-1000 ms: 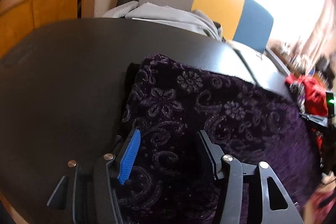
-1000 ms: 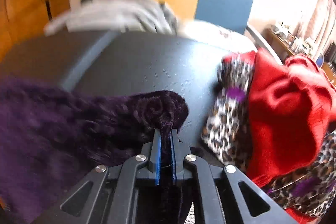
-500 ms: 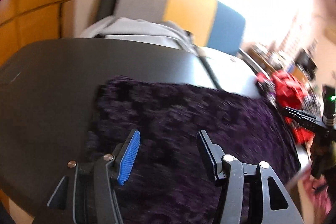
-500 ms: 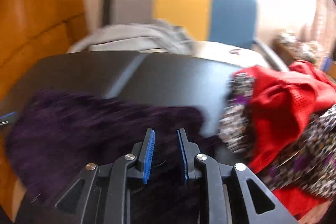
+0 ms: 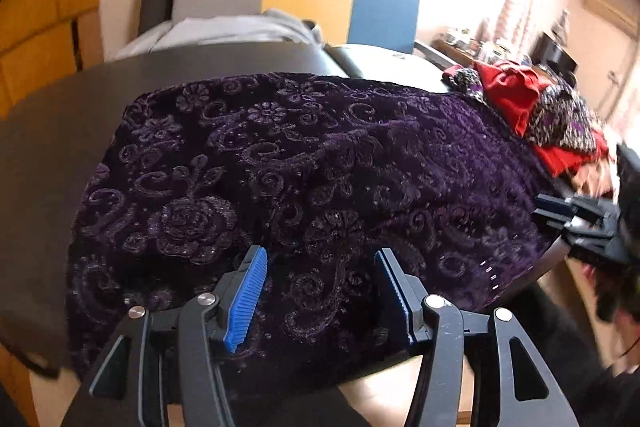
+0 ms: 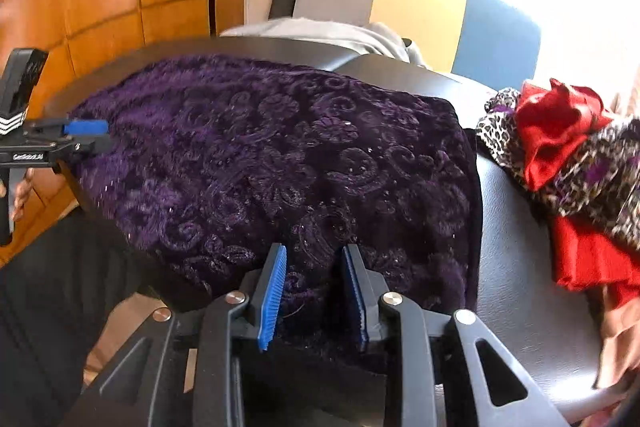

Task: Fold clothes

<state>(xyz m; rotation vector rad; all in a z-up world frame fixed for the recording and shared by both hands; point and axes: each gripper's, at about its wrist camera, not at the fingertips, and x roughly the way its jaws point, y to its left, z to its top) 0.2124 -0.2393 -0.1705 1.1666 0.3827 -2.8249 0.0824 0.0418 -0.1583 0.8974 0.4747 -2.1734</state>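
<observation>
We have the purple garment [image 5: 320, 179] spread flat on the black table [image 5: 60, 131], its near edge hanging over. Our left gripper [image 5: 320, 291] gapes empty; our right gripper [image 6: 314, 287] has just been opening, cloth loose between its jaws. The red-and-leopard pile [image 6: 568, 163] looks unfolded.

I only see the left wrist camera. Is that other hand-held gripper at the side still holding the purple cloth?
Observer: No. The right hand-held gripper has just been opening. The purple cloth sits loose between its pads.
Child: Is the red pile on top of it?
Observer: No. The right wrist view shows bare table between them.
Child: Who holds my one?
Observer: A person's hand grips the left hand-held gripper from below.
</observation>
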